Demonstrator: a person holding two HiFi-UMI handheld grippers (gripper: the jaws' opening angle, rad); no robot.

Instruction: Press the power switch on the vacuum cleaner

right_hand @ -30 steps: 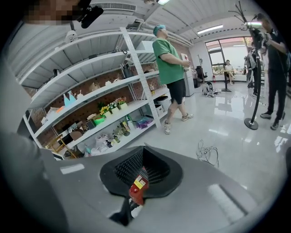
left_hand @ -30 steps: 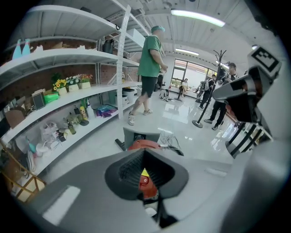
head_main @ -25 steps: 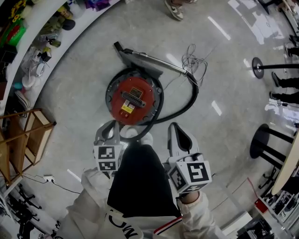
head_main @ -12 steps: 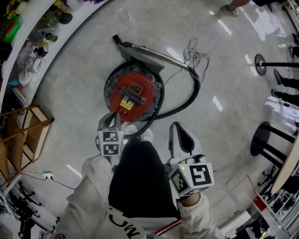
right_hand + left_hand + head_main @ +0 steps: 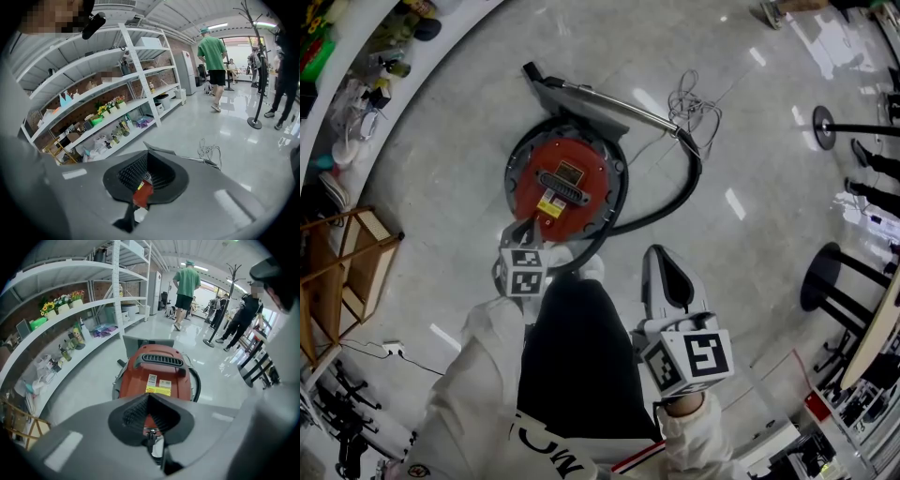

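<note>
Two items we held clenched and empty: left gripper (image 5: 519, 234), by the edge of the red vacuum cleaner (image 5: 567, 192); right gripper (image 5: 654, 255), farther back.

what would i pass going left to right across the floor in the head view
wooden rack → red vacuum cleaner → tangled cord → round stand base

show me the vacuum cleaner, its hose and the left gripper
vacuum cleaner (image 5: 592, 173), head view, on the red top of its body.
hose (image 5: 696, 187), head view, on the black bend right of the body.
left gripper (image 5: 517, 232), head view, at its jaw tips near the body.
</note>
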